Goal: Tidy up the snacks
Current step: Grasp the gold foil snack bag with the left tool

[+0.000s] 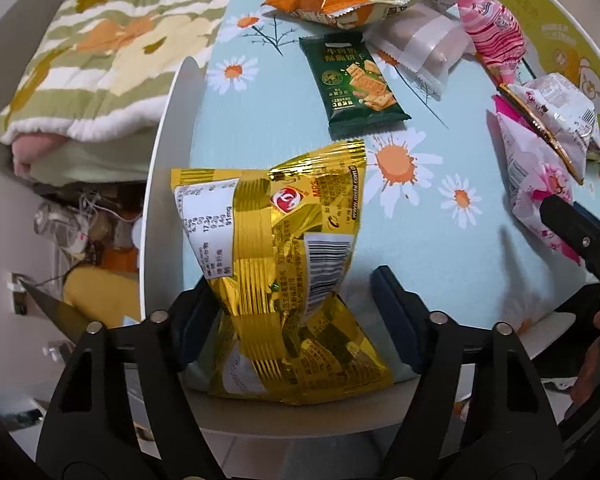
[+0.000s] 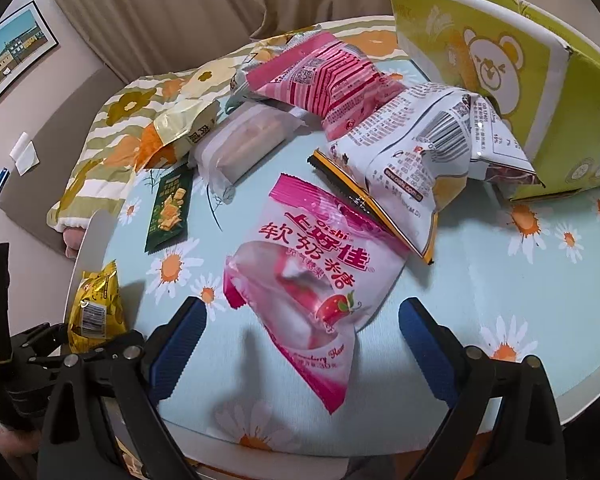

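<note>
Left wrist: our left gripper [image 1: 296,316] straddles the gold packet [image 1: 288,264] at the table [image 1: 172,128] edge.
Only one pad seems to touch; right gripper [image 2: 300,344] gapes over the pink bag [image 2: 304,292], ready to sort.

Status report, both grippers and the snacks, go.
Left gripper jaws straddling gold snack bag, not clamped. Right gripper jaws wide open around pink marshmallow bag. Other packets piled beyond, by the green box.
</note>
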Motion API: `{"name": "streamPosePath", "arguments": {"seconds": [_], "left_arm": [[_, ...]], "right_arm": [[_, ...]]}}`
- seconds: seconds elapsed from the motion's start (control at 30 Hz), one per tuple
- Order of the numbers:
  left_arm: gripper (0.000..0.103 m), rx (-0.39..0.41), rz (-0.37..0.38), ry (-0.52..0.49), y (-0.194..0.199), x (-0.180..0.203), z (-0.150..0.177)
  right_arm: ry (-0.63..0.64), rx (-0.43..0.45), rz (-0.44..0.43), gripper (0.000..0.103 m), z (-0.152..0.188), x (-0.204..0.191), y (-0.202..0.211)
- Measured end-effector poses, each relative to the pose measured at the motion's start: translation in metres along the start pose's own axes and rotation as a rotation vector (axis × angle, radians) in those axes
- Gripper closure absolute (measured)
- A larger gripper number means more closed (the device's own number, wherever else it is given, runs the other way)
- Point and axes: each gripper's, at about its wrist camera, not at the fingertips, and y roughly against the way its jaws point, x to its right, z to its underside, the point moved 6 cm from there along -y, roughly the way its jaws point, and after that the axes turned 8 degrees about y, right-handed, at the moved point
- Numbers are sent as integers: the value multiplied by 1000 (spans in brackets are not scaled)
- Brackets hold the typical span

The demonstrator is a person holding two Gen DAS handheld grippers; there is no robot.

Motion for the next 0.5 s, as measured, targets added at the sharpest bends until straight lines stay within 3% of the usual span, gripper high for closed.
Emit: {"name": "streamPosePath", "arguments": {"seconds": [0.07,0.5], "left_arm": [[50,12,2,1,2,-1,-2],[51,23,11,-13,8,7,-10]], "right_arm": [[-3,4,5,7,-1,1,0],[-12,-13,21,7,-10,4,-20]]}}
